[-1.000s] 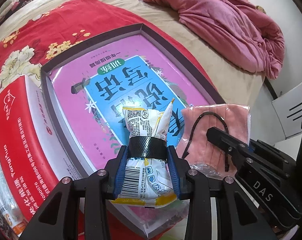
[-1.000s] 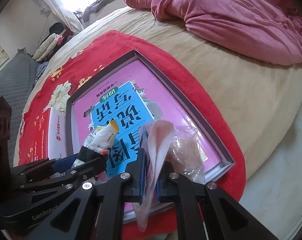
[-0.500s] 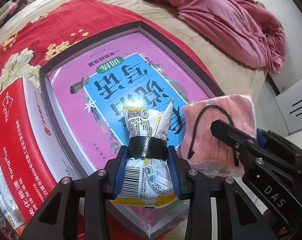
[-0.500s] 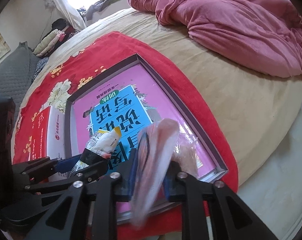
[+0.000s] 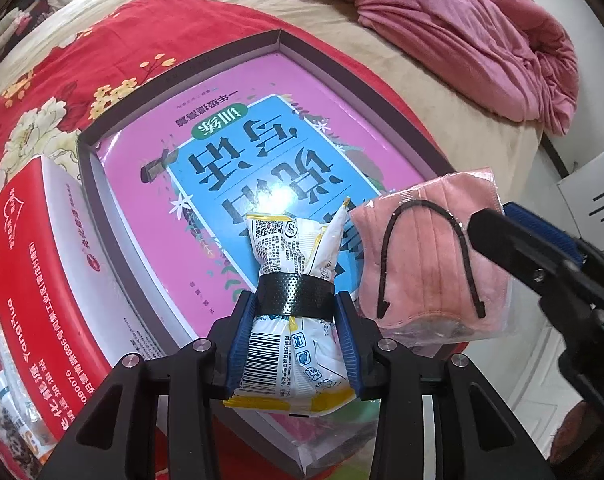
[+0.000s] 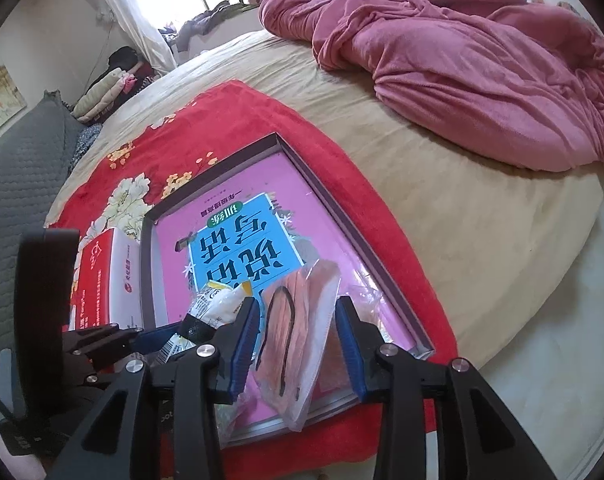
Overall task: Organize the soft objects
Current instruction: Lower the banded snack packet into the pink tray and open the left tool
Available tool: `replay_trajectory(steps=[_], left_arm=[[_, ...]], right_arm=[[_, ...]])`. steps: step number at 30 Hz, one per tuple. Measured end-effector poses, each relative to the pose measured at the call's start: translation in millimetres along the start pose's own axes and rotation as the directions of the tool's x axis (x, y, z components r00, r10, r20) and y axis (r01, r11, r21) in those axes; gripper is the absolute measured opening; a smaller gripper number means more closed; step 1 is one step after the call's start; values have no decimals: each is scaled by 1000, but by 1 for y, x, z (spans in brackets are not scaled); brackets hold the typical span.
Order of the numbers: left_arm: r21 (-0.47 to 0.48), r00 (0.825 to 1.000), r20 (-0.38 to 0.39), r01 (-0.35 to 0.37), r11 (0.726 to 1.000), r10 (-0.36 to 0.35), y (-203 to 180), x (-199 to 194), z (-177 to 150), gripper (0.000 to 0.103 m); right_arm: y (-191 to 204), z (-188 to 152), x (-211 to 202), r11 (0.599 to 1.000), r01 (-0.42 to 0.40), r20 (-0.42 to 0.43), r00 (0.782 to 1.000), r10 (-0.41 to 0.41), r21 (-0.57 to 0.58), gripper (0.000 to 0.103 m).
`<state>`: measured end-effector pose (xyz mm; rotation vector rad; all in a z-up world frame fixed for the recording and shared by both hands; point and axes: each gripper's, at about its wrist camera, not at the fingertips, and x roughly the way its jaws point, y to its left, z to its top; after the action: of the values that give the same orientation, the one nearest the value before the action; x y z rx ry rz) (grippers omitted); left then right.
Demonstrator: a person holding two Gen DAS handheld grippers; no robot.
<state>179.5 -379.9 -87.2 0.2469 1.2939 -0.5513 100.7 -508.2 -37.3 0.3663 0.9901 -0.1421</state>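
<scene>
Left gripper (image 5: 296,334) jaws clamped on banded snack packet (image 5: 298,276) over box (image 5: 206,68) near edge. Right gripper (image 6: 296,340) jaws opening, bagged pink mask (image 6: 292,332) between them, untouched, at box's near right corner on bed (image 6: 441,200).

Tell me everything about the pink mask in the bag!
The pink mask is pleated cloth with two black ear loops, sealed in a clear, crinkly plastic bag. It lies flat at the near corner of the purple box, between the right gripper's opening fingers, which no longer press it.
</scene>
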Motion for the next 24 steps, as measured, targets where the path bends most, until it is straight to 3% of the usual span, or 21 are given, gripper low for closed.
replay_trajectory(steps=[15,19,24], left_arm=[[12,1000,3,-8,1000,8,-3,-5,-1,49],[4,1000,30,6,1000,-6,-1,-14,0,64],[3,998,55,2,1000,-3,1,-25,0,64]], right_arm=[[-6,3,-14,1000,-4,27,1000,4,24,43],[-6,3,-15,1000,1,25,1000,-1,23,46],[-6,5,-17,1000,1,30,1000,-2,32,50]])
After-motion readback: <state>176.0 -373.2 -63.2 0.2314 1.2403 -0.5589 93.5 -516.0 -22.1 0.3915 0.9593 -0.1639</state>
